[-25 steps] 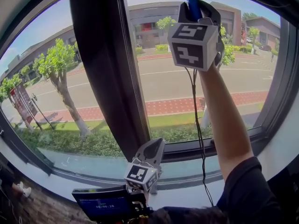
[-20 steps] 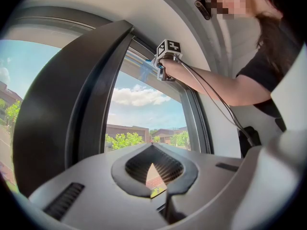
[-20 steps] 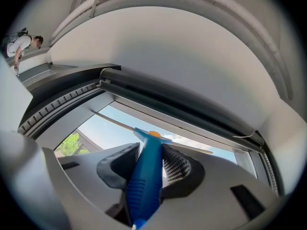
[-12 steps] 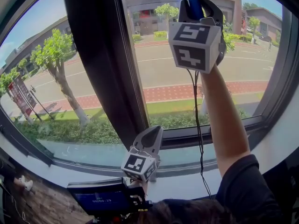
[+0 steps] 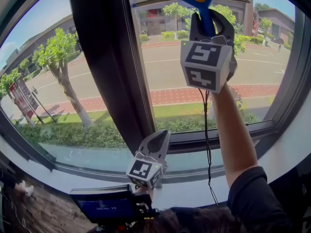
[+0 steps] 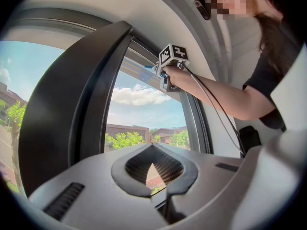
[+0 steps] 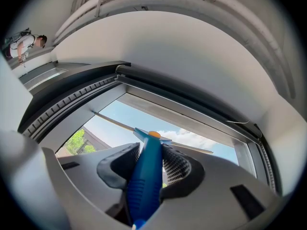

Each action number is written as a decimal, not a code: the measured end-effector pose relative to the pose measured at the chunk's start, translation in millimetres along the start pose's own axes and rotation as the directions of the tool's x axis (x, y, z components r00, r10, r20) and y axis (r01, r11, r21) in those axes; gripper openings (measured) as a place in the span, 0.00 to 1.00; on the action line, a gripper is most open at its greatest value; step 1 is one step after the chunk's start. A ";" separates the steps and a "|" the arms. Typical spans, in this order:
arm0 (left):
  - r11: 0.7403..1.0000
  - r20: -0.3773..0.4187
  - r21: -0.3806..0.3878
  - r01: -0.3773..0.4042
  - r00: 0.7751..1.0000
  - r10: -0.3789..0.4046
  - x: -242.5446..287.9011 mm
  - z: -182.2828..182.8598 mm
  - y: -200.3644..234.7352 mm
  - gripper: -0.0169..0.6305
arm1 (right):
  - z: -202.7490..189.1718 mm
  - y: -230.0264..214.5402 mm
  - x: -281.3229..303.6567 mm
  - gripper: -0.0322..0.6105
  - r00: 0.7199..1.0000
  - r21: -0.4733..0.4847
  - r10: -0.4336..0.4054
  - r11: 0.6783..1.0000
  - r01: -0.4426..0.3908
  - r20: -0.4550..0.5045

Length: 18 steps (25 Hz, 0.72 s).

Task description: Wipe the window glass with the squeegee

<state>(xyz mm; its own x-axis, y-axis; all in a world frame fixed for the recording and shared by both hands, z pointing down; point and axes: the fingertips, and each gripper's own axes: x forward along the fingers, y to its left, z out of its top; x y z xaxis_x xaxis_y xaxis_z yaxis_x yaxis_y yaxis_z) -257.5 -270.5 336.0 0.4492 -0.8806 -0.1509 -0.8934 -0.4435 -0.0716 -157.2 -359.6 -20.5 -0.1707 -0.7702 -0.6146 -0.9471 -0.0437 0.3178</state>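
The squeegee sits high on the right-hand pane, clamped by the right gripper at arm's reach.

Nearest the person, a small screen shows at the bottom edge of the head view. Just beyond it the left gripper hangs low in front of the white sill. Its jaws are together at the tips with nothing between them, and only the street shows through the hollow of the pads. It is well apart from the tool, so the right arm is plainly the one placed to make the stroke.

Further up, the right jaws are closed on the blue handle, which runs along them and points upward. The blade lies crosswise past the jaw tips, its long axis left to right. It sits just under the top frame of the window glass, to the right of the dark mullion. From there the unwiped pane lies below the blade, so the stroke would likely be a pull straight down.

In the head view the blade is cut off by the picture's top edge. In the right gripper view it is only a thin line, so whether its edge touches the glass cannot be told. Beyond the pane lie a road and trees.
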 end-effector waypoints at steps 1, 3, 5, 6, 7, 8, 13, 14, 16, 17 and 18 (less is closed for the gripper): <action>1.000 0.000 0.000 0.001 1.000 -0.001 -0.4 0.8 -0.3 0.03 | -1.9 1.4 -2.2 0.27 1.000 -0.003 0.002 1.000 -0.002 -0.004; 1.000 0.000 0.000 0.003 1.000 -0.003 -0.3 2.5 -1.6 0.03 | -5.5 2.6 -6.1 0.27 1.000 -0.006 0.005 1.000 -0.005 -0.010; 1.000 -0.003 -0.002 0.001 1.000 -0.001 0.2 2.6 -2.3 0.03 | -10.4 4.0 -9.8 0.27 1.000 -0.010 0.006 1.000 -0.006 -0.015; 1.000 -0.004 -0.004 0.000 1.000 0.000 0.4 2.2 -2.3 0.03 | -13.3 5.3 -11.8 0.27 1.000 -0.012 0.007 1.000 -0.007 -0.017; 1.000 -0.002 -0.004 0.002 1.000 -0.002 0.6 1.9 -2.4 0.03 | -16.2 6.7 -14.0 0.27 1.000 -0.013 0.008 1.000 -0.009 -0.020; 1.000 0.001 -0.003 0.005 1.000 -0.005 0.7 2.0 -2.5 0.03 | -18.9 8.0 -16.4 0.27 1.000 -0.014 0.010 1.000 -0.010 -0.024; 1.000 -0.011 -0.012 -0.007 1.000 0.006 -3.1 -1.4 -0.3 0.03 | -32.1 14.9 -32.4 0.27 0.999 -0.004 0.019 1.000 -0.019 -0.049; 1.000 -0.009 -0.012 -0.009 1.000 0.009 -2.8 -0.5 -0.1 0.03 | -35.5 16.3 -35.0 0.27 0.998 -0.007 0.019 1.000 -0.020 -0.052; 1.000 -0.005 -0.008 -0.009 1.000 0.009 -1.5 1.0 -0.2 0.03 | -43.4 19.1 -40.0 0.27 0.998 -0.017 0.020 1.000 -0.021 -0.059; 1.000 -0.006 -0.009 -0.008 1.000 0.008 -1.2 0.6 -0.3 0.03 | -47.5 20.5 -42.9 0.27 0.998 -0.020 0.021 1.000 -0.022 -0.063; 1.000 -0.007 -0.010 -0.007 1.000 0.007 -1.3 0.0 -0.6 0.03 | -51.4 21.7 -46.0 0.27 0.997 -0.024 0.021 0.999 -0.023 -0.069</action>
<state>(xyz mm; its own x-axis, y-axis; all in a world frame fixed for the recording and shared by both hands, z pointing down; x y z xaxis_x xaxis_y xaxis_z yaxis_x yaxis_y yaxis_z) -257.5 -269.1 336.2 0.4432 -0.8847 -0.1443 -0.8964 -0.4392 -0.0607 -155.9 -357.8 51.8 -0.1715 -0.8129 -0.5566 -0.9362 -0.0415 0.3491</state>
